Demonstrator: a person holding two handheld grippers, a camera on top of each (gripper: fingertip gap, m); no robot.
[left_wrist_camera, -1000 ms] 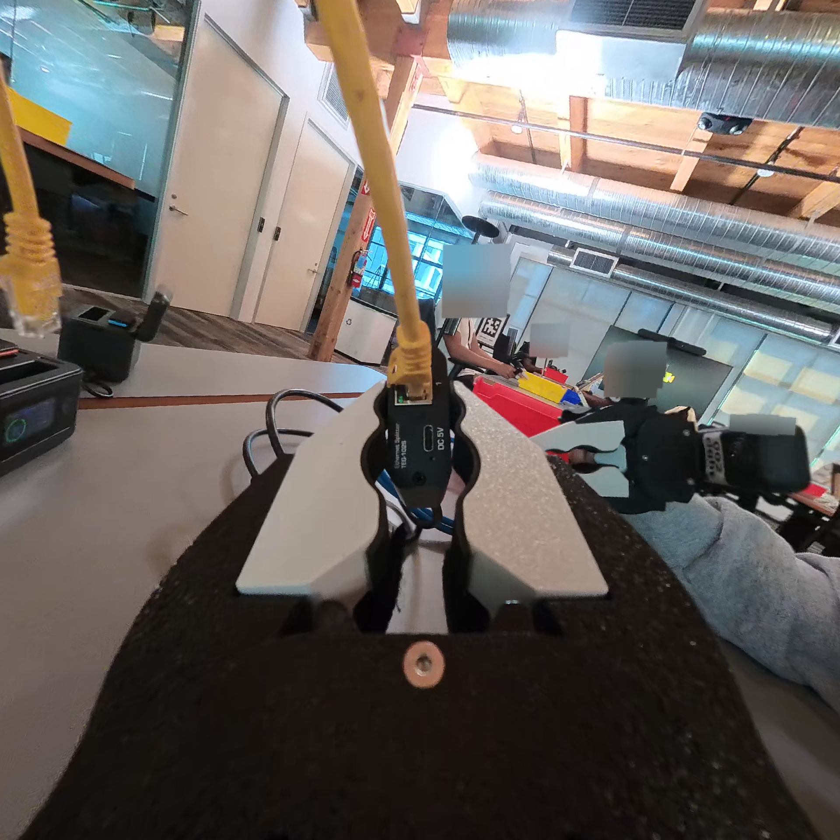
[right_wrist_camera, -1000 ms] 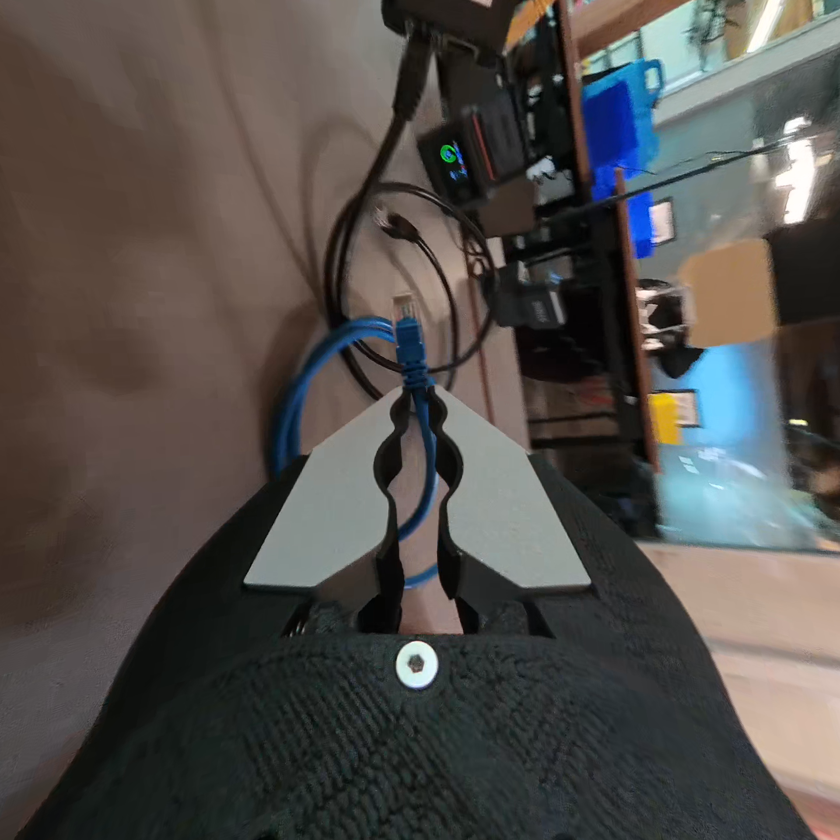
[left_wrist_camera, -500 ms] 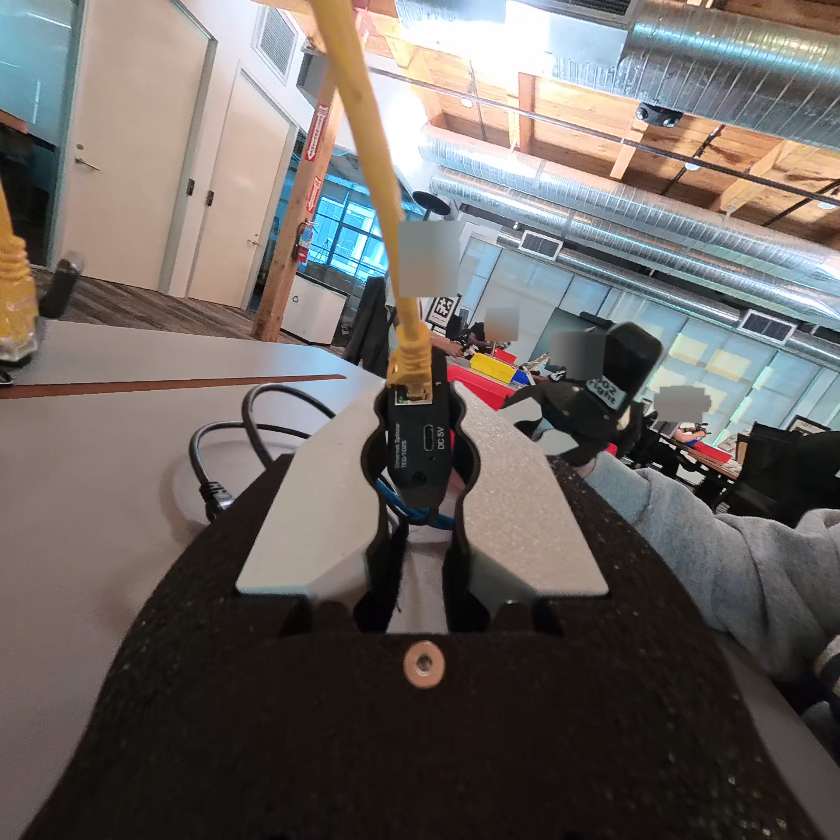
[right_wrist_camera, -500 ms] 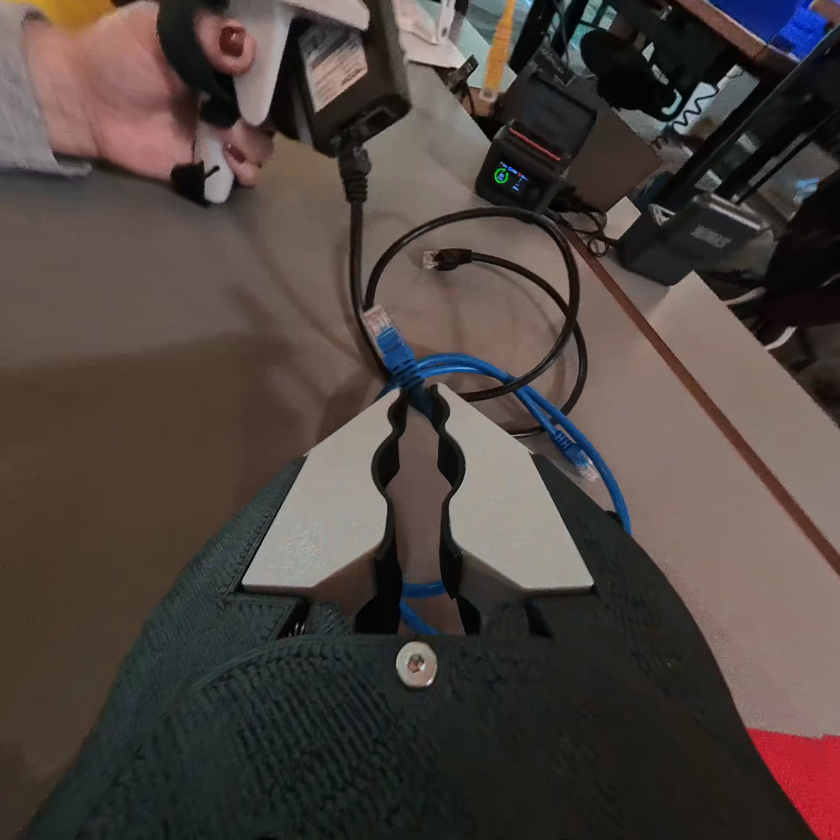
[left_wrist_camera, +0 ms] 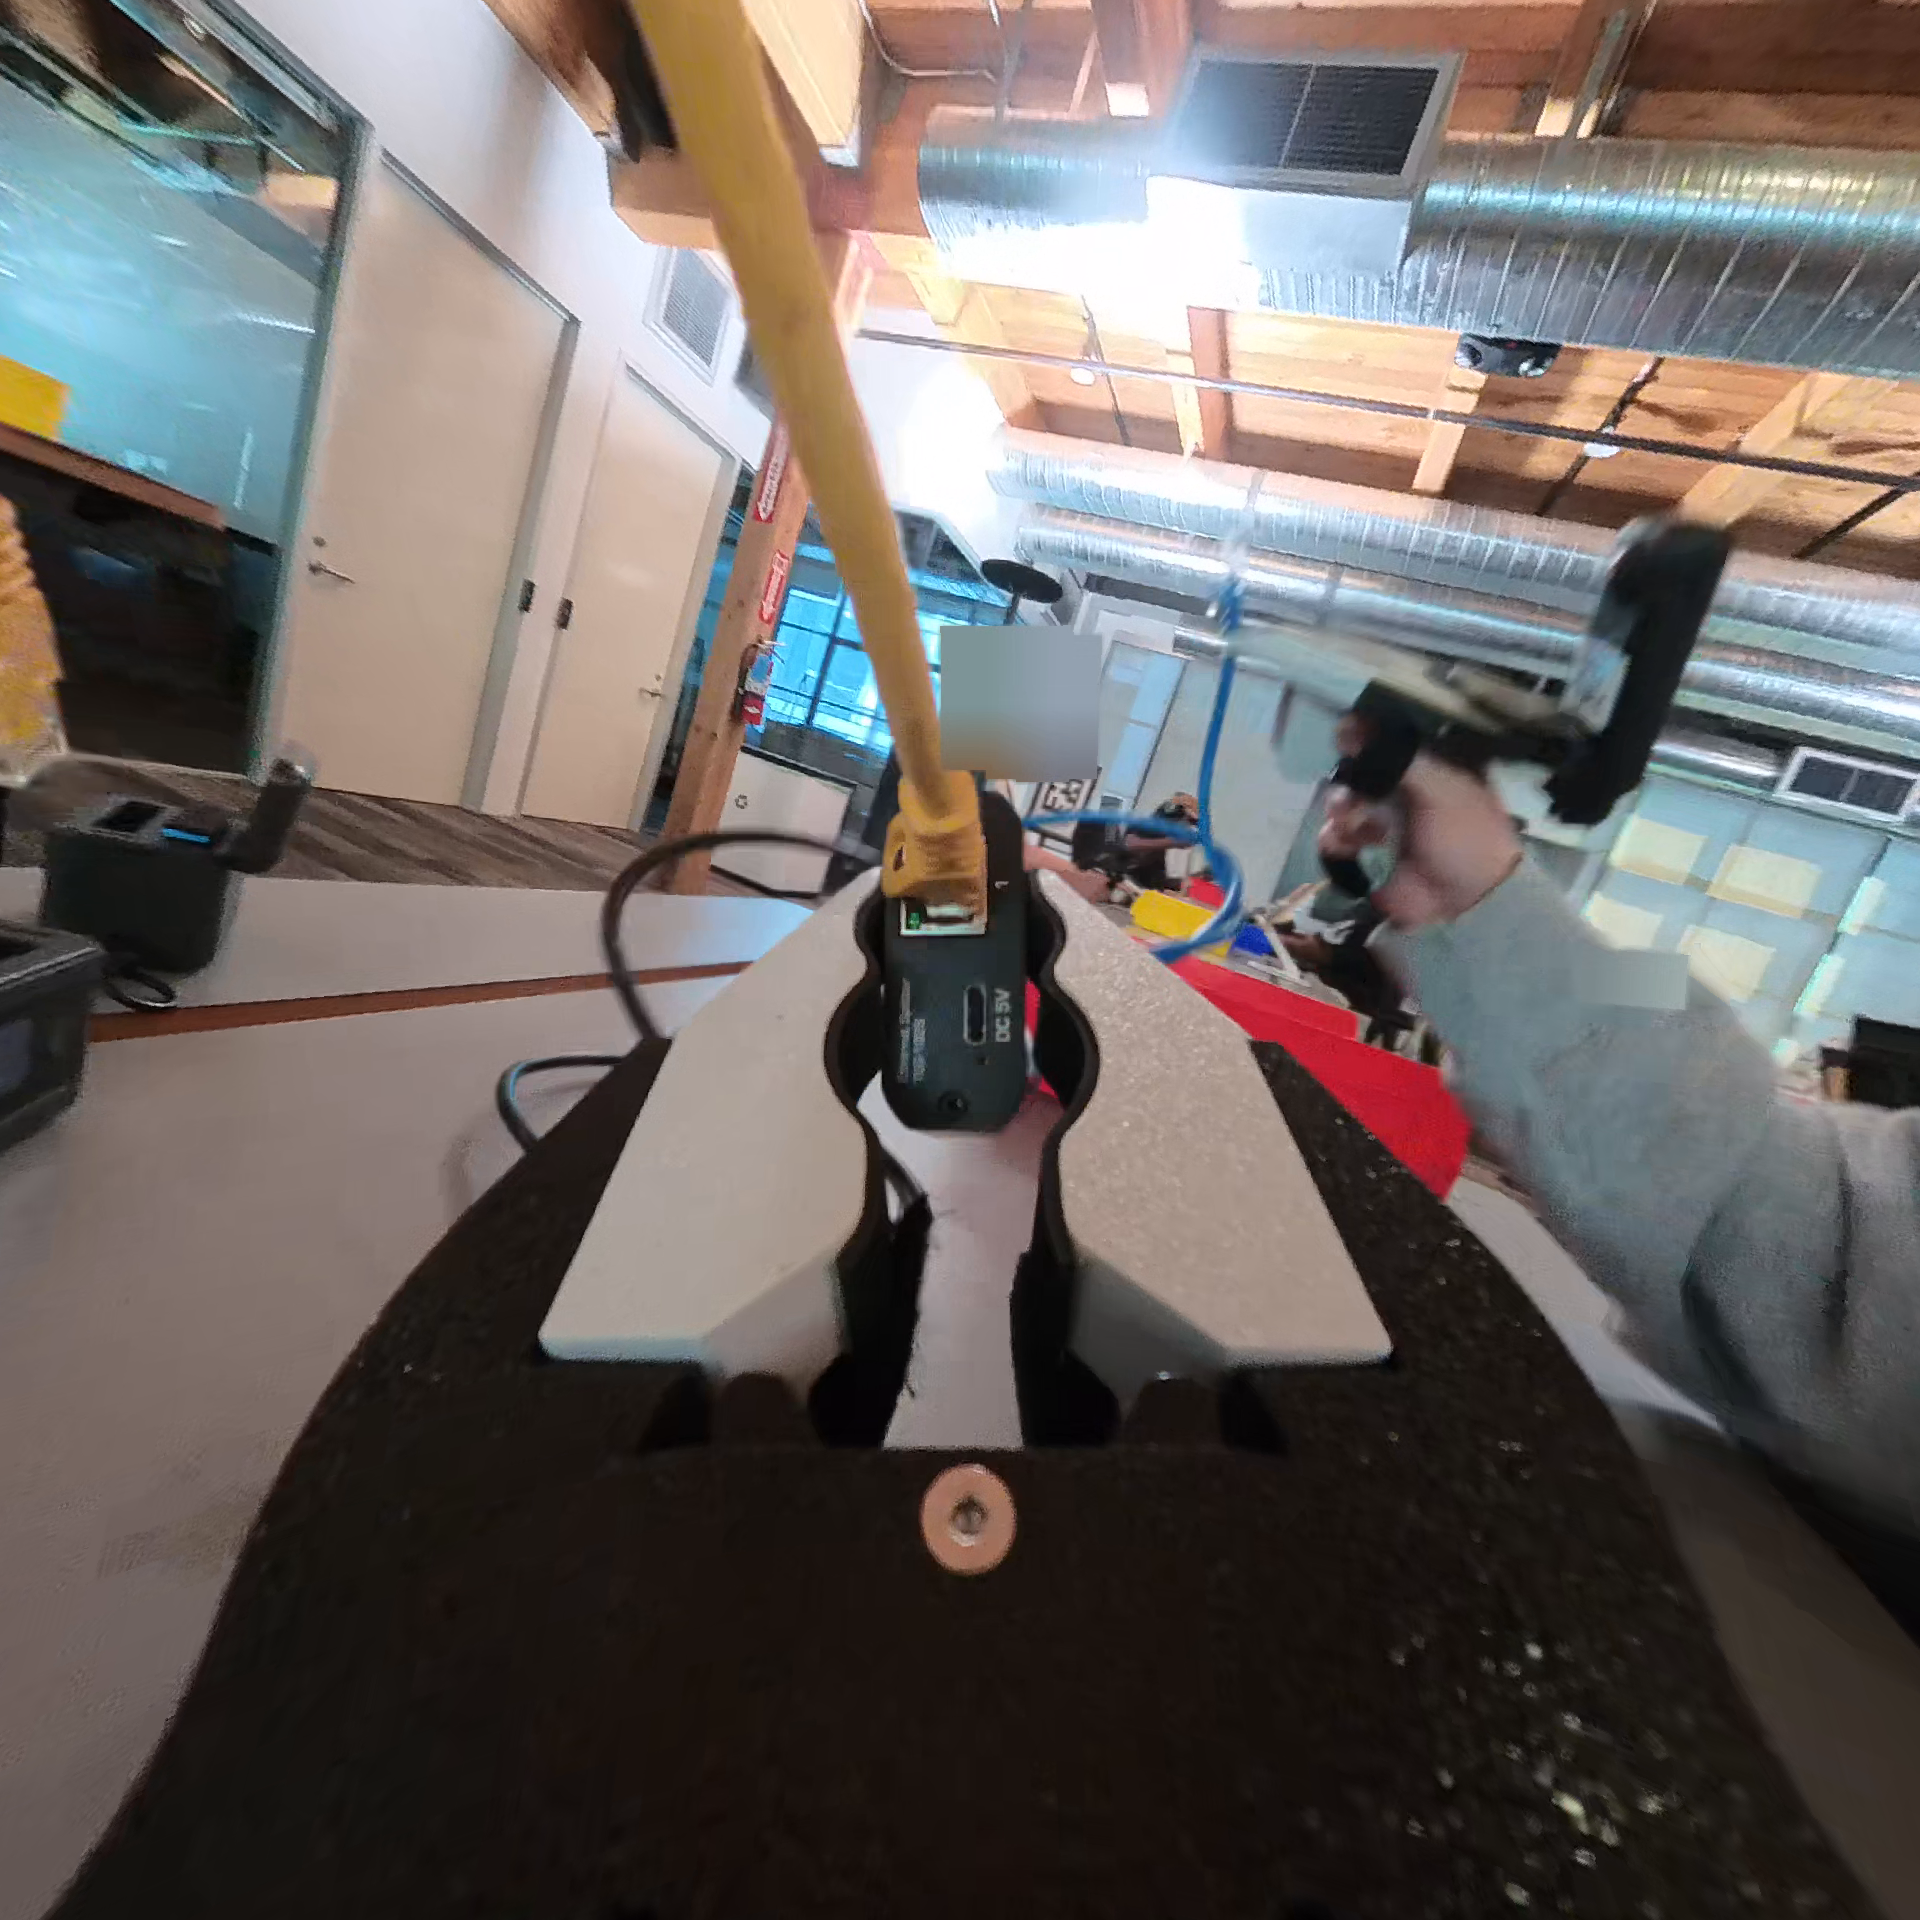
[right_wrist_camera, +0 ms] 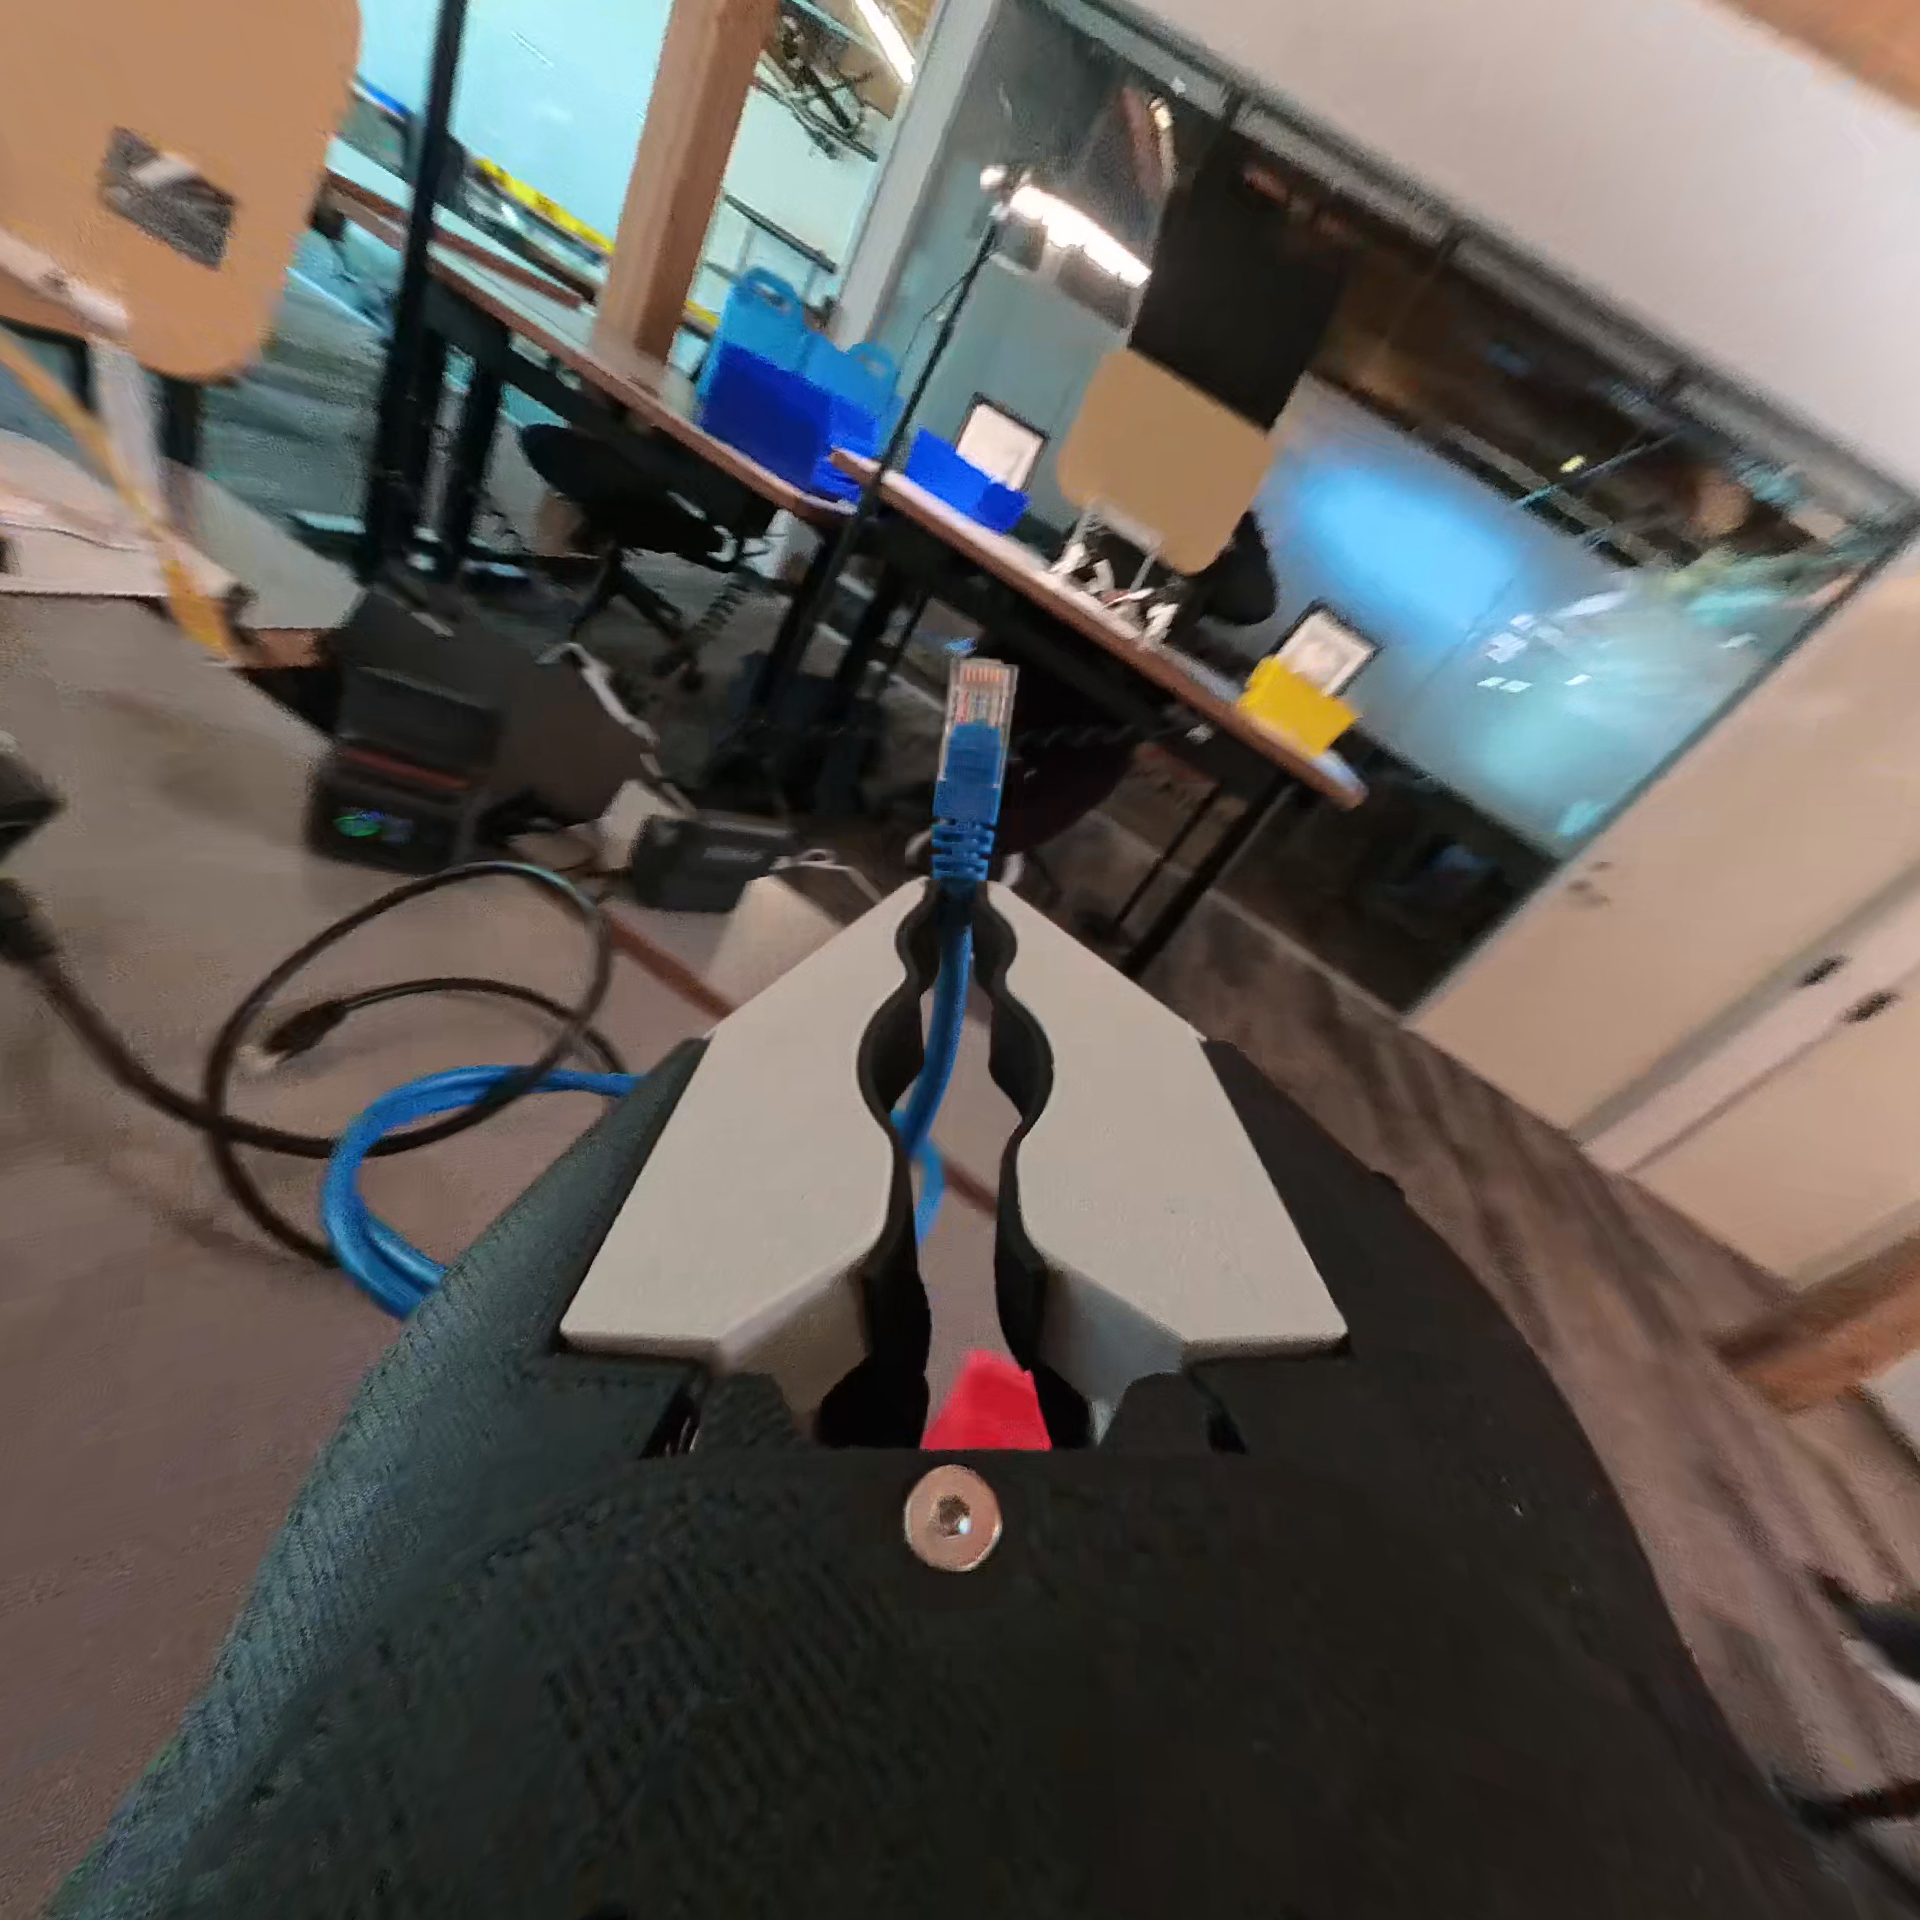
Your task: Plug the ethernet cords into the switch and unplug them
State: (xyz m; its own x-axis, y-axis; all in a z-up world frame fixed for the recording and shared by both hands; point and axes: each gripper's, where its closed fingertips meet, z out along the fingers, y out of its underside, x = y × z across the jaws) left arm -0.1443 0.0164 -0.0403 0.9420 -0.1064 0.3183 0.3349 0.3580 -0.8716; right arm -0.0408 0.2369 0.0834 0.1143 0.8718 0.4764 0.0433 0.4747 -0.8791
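My left gripper [left_wrist_camera: 951, 906] is shut on a small black switch [left_wrist_camera: 948, 1039] and holds it upright above the table. A yellow ethernet cord [left_wrist_camera: 800, 416] is plugged into the switch's top port by its yellow plug [left_wrist_camera: 935, 857]. A second yellow plug [left_wrist_camera: 23, 644] hangs at the far left edge. My right gripper [right_wrist_camera: 957, 902] is shut on a blue ethernet cord, and the cord's blue plug [right_wrist_camera: 975, 732] sticks out past the fingertips. In the left wrist view the right gripper [left_wrist_camera: 1496, 686] is raised at the right, apart from the switch, with the blue cord [left_wrist_camera: 1226, 748] hanging from it.
The blue cord's slack [right_wrist_camera: 416, 1174] and a black cable loop [right_wrist_camera: 416, 997] lie on the grey table [right_wrist_camera: 156, 1351]. Black boxes, one with a green light [right_wrist_camera: 379, 816], stand near the table's far edge. A red sheet [left_wrist_camera: 1309, 1049] lies on the right. The gap from one gripper's tips to the other's is roughly 30 cm.
My right gripper has lifted the blue plug off the table and swung up, now pointing out over the room. My left gripper still holds the switch with the yellow cord plugged in.
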